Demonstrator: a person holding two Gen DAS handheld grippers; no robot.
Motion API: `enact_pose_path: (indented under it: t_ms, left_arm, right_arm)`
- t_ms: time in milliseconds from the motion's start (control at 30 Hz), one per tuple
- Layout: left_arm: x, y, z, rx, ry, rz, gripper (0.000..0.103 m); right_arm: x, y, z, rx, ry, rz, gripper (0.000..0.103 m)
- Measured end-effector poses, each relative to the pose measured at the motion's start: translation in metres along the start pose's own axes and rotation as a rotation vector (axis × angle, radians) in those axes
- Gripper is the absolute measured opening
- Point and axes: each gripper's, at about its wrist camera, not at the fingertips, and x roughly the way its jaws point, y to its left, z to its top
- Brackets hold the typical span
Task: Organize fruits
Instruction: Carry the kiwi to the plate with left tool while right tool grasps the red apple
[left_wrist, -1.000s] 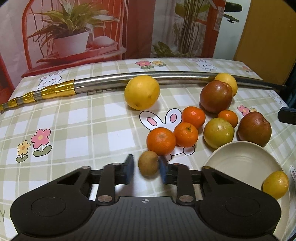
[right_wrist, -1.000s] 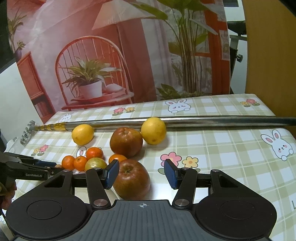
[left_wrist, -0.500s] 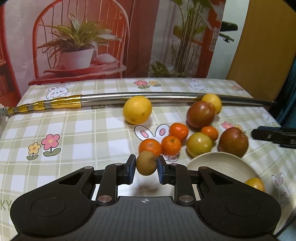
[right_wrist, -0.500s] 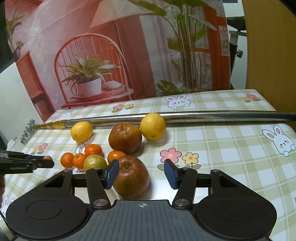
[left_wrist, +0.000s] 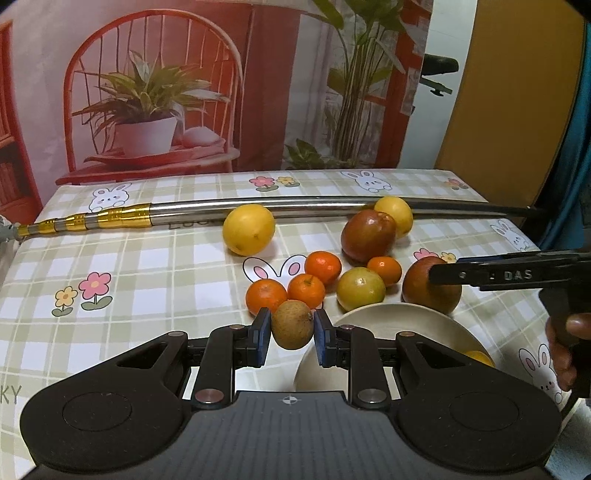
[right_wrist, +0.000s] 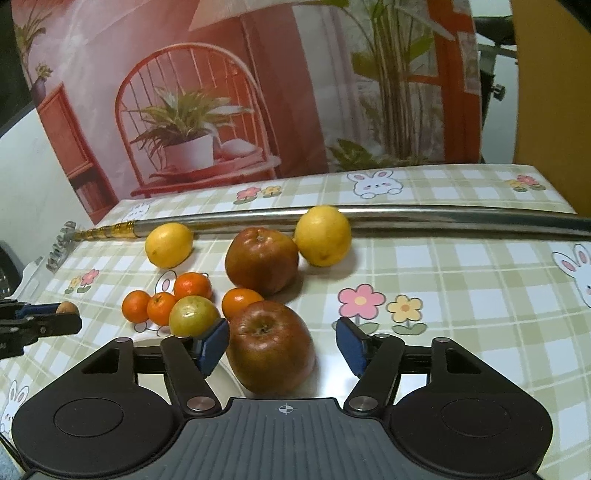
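Lifted clear of the cloth now, the small brown fruit (left_wrist: 292, 324) sits clamped in the left gripper (left_wrist: 289, 336), just left of the plate (left_wrist: 388, 318), presumably bound there. Right of it, the right gripper (right_wrist: 283, 341) widens its jaws around an apple (right_wrist: 271, 345), pads not pressing.

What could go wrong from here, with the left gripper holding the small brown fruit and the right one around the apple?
1. The small brown fruit is round and pinched only at its sides by the left gripper; it could slip out before reaching the plate.
2. The right gripper is opening around the near apple, whose left side is close to the green-yellow fruit; closing may nudge that fruit.
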Motion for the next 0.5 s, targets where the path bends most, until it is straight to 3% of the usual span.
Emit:
enact_pose_path:
  t_ms: [500]
  left_arm:
    - [0.003,-0.005,-0.005,0.0,0.007,-0.023,0.026]
  right_arm:
    - [0.026,-0.005,0.001,0.082,0.081,0.044,0.061]
